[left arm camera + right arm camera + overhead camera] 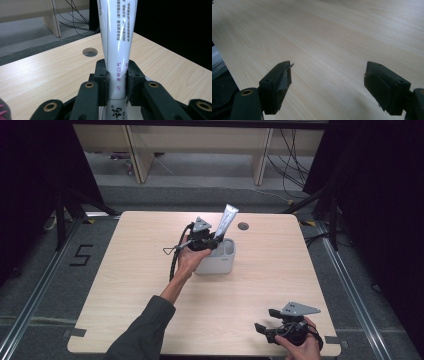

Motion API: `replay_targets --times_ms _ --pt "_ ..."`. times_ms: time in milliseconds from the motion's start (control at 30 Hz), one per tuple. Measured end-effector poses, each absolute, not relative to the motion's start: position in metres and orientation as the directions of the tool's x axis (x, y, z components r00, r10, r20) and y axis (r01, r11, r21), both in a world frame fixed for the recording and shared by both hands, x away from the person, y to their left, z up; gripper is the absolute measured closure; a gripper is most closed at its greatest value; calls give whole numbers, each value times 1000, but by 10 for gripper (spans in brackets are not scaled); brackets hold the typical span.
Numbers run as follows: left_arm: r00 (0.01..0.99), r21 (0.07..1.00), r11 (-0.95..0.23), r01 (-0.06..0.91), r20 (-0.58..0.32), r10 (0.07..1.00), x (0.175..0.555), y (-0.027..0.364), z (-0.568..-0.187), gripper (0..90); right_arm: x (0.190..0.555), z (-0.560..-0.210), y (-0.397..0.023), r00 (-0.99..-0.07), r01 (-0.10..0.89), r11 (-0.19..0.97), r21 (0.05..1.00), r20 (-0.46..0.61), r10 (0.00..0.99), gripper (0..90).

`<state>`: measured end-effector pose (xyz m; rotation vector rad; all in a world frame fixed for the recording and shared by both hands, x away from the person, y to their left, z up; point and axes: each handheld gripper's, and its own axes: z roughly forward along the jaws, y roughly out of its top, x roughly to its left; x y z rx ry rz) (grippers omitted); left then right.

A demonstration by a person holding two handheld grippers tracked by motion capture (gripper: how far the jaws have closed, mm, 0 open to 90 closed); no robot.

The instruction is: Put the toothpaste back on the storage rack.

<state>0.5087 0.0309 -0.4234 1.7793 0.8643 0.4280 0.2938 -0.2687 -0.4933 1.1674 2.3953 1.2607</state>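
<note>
Clearly Chinese print down white tube (117,47) in left tool (116,77).

We count one white tube (226,221). We count one white holder (220,260) with two slots on the surface (260,285). We count two hand-held grippers, the left one (206,240) and the right one (265,321). We see one round hole (243,226).

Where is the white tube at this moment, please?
In the high view the white tube stands tilted near the table's middle, clamped low down by the left gripper, its lower end in the grey holder, just short of the round table hole.
</note>
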Motion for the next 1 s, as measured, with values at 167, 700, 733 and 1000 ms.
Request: replay_targets --times_ms 167,700,733,1000 --pt "675 916 -178 360 -124 727 509 33 -426 727 294 -493 -269 -670 556 328 763 179 720 229" --pt "657 933 -150 327 -110 745 486 41 -414 534 292 -494 -267 -658 574 316 756 196 727 230" --pt "656 935 -146 323 -110 747 485 43 -413 532 292 -494 -267 -659 575 314 755 200 725 229" --pt "677 942 -154 300 -96 729 470 49 -398 414 293 -494 -268 -664 559 328 761 174 727 229"
